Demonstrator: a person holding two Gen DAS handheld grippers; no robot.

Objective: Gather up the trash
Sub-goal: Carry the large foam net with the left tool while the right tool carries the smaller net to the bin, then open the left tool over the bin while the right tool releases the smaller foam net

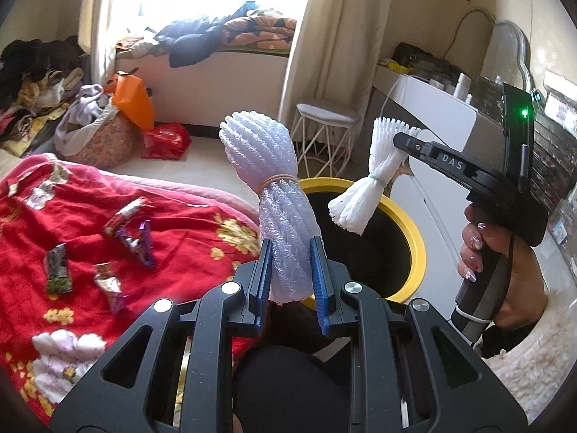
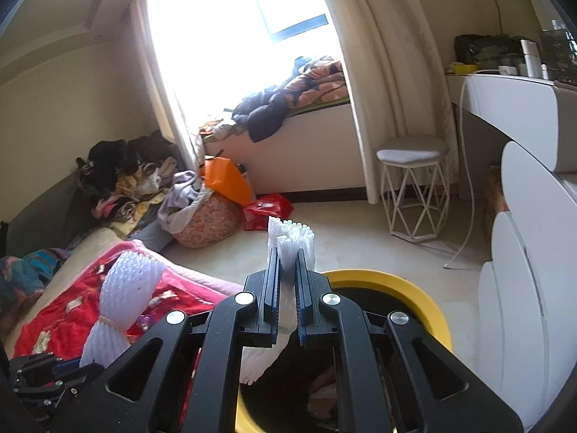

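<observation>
Foam bundle (image 1: pixel 276 195) stands upright in left gripper (image 1: pixel 290 274), tip upward.

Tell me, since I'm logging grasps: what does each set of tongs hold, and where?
Left tongs clamp the lavender foam net bundle at its lower end. Right tongs clamp the white foam net bundle near its upper end.

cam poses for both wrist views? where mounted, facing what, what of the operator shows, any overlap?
Left wrist: on the left gripper, facing the window; shut on a lavender foam net bundle; red blanket at left; shows the right hand.
Right wrist: on the right gripper, facing the window; shut on a white foam net bundle; no hand visible.
Shared: yellow-rimmed bin, both bundles, stool.
</observation>
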